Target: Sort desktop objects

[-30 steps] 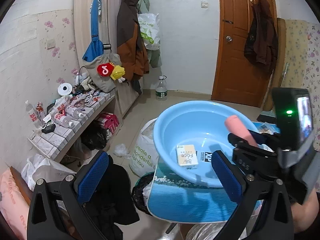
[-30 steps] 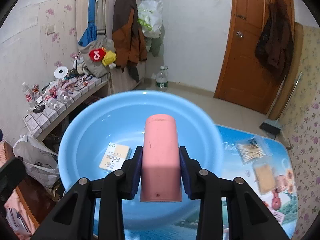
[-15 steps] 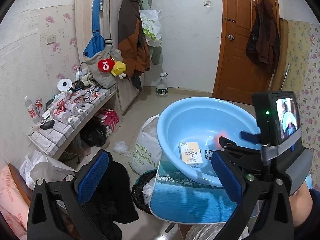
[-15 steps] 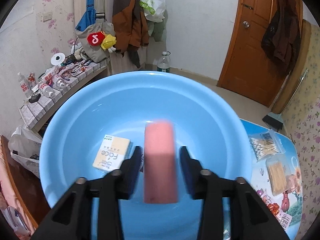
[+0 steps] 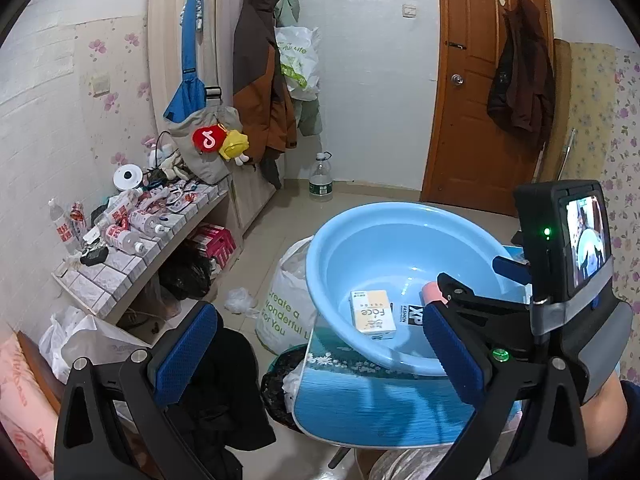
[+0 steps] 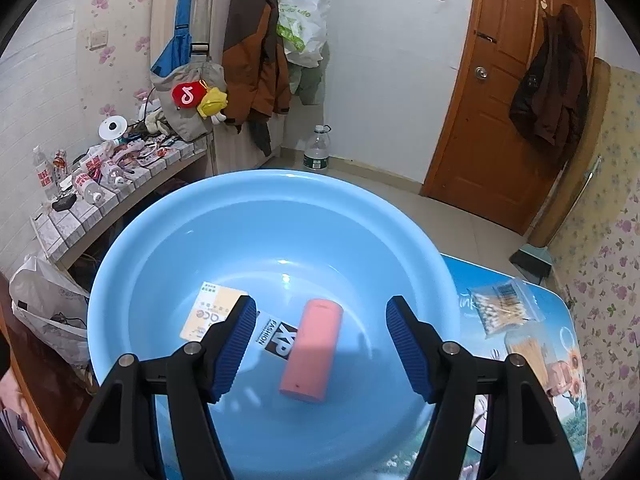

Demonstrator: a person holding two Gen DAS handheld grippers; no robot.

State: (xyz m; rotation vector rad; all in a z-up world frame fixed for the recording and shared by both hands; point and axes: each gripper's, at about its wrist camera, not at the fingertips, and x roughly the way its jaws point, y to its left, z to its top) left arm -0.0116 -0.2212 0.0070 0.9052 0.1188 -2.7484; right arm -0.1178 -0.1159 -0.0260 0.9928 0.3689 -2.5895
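A pink cylinder (image 6: 312, 350) lies on the bottom of the light blue basin (image 6: 160, 240), next to a yellow-and-white box (image 6: 208, 314). My right gripper (image 6: 322, 346) hovers over the basin, its jaws opening wide, with the cylinder below and free of the pads. In the left wrist view the basin (image 5: 360, 232) sits on the table's left end, holding the box (image 5: 372, 312) and a sliver of the pink cylinder (image 5: 430, 292) behind the right gripper's body. My left gripper (image 5: 316, 344) stands open and empty, left of the basin.
A bag of cotton swabs (image 6: 502, 306) and a second packet (image 6: 528, 356) lie on the printed tabletop (image 6: 576, 416) right of the basin. Beside the table stand a white shopping bag (image 5: 284, 312), a bin (image 5: 280, 384) and a cluttered tiled shelf (image 5: 132, 236).
The right gripper opened and let go of the pink cylinder, which dropped into the basin and now lies there. The left gripper stayed open and hardly moved.
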